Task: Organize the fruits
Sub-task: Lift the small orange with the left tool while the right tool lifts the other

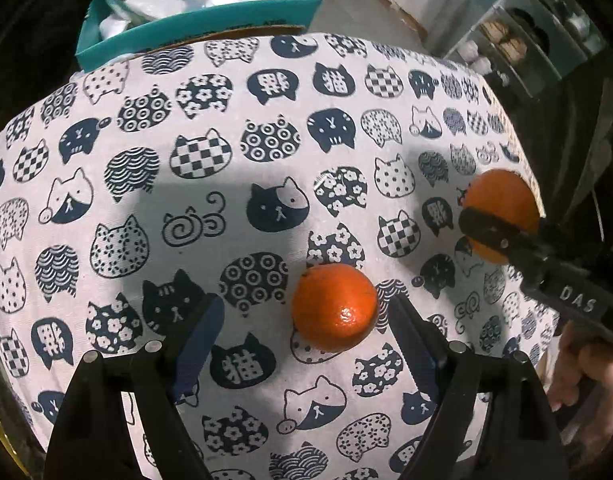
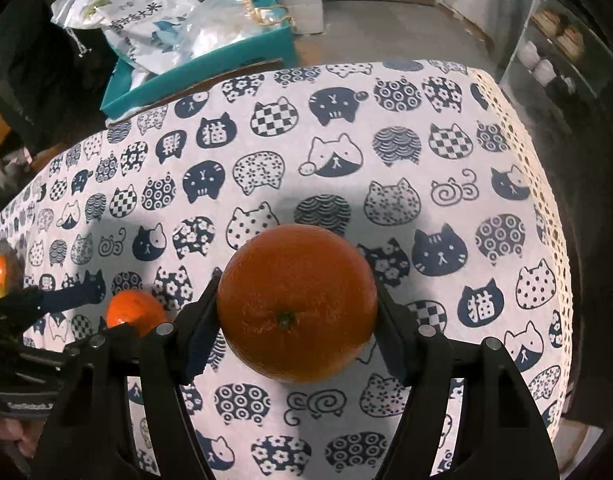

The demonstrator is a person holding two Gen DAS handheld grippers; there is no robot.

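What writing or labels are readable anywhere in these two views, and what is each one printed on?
"DAS": raised letters on the black body of the right gripper, seen in the left wrist view.
"猫": on some navy cat heads of the tablecloth.
"大米": on the white plastic bag behind the table; the characters beside it are too blurred.
Small white lettering on the left gripper at the right wrist view's lower left edge: too blurred to read.

Left gripper pointed steeply down, jaws wide apart, pads touching nothing. Right gripper also angled down, fingers clamped on what it carried.
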